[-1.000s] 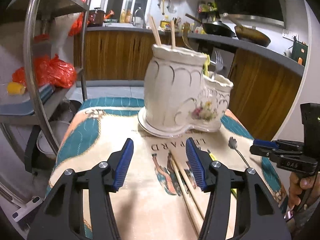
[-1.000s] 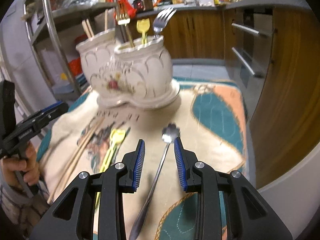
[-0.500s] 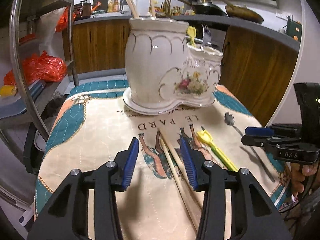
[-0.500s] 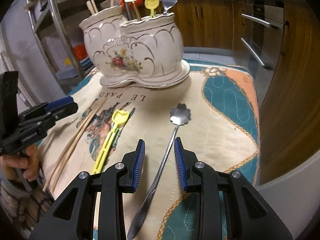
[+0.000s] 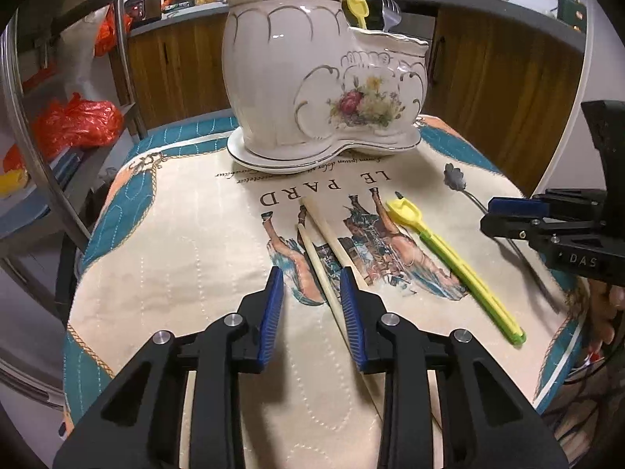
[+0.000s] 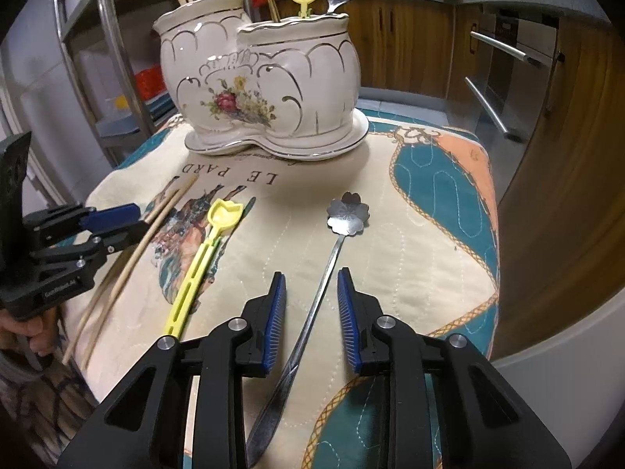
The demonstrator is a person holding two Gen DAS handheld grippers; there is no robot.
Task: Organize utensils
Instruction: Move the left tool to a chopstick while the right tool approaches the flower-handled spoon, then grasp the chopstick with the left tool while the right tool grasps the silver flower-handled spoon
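Note:
A white floral ceramic holder (image 5: 312, 78) (image 6: 254, 78) with two compartments stands at the far side of the printed cloth; chopsticks, forks and a yellow utensil stick out of it. Two wooden chopsticks (image 5: 316, 242) (image 6: 148, 234) lie on the cloth. My left gripper (image 5: 310, 285) (image 6: 133, 219) is low over them, its jaws closing; one chopstick lies between the pads with a gap either side, the other runs under the right finger. A flower-bowled metal spoon (image 6: 347, 217) (image 5: 455, 178) lies further right. My right gripper (image 6: 310, 285) (image 5: 496, 215) straddles its handle, jaws closing, pads not touching. A yellow plastic utensil (image 6: 199, 265) (image 5: 449, 250) lies between.
A steel rack (image 5: 58, 179) with orange bags stands off the table's left side. Wooden cabinets (image 6: 410, 39) and a counter run behind, and an oven front with bar handles (image 6: 488, 101) is at the right. The cloth's edges drop off close on both sides.
My left gripper has come down and in over the chopsticks and its jaws have narrowed a lot. The right gripper's jaws have narrowed slightly around the spoon handle.

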